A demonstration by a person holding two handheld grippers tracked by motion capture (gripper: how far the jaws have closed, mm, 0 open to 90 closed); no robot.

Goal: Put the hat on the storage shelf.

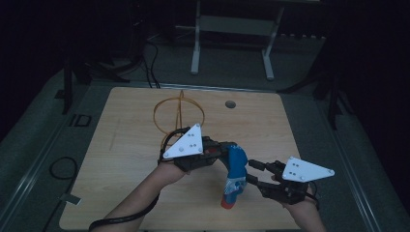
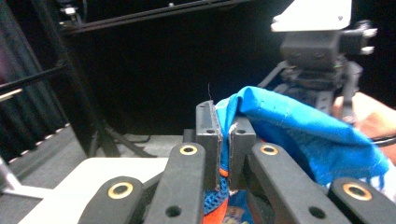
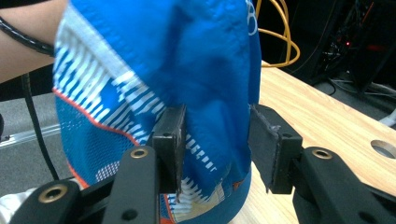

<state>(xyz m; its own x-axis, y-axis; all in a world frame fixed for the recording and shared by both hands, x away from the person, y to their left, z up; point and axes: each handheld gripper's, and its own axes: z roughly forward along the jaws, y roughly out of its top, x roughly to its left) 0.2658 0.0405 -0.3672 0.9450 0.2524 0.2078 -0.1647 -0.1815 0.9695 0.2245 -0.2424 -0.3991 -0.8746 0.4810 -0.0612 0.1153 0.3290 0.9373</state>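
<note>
A blue cloth (image 1: 236, 169) with white stripes and orange trim hangs above the wooden table (image 1: 125, 145), its lower end near the tabletop. My left gripper (image 1: 231, 151) is shut on the cloth's top edge, and in the left gripper view the fabric (image 2: 289, 126) is pinched between the closed jaws of the left gripper (image 2: 224, 128) and drapes off to the right. My right gripper (image 1: 251, 172) is at the cloth's right side. In the right gripper view the right gripper (image 3: 217, 135) is open, with the cloth (image 3: 187, 70) bulging into the gap between its jaws.
A yellow wire hoop (image 1: 179, 113) lies on the table behind the left hand and appears again as the hoop (image 3: 280, 42) beyond the cloth. A round hole (image 1: 230, 104) is near the table's far edge. A desk frame (image 1: 232, 38) stands on the floor beyond.
</note>
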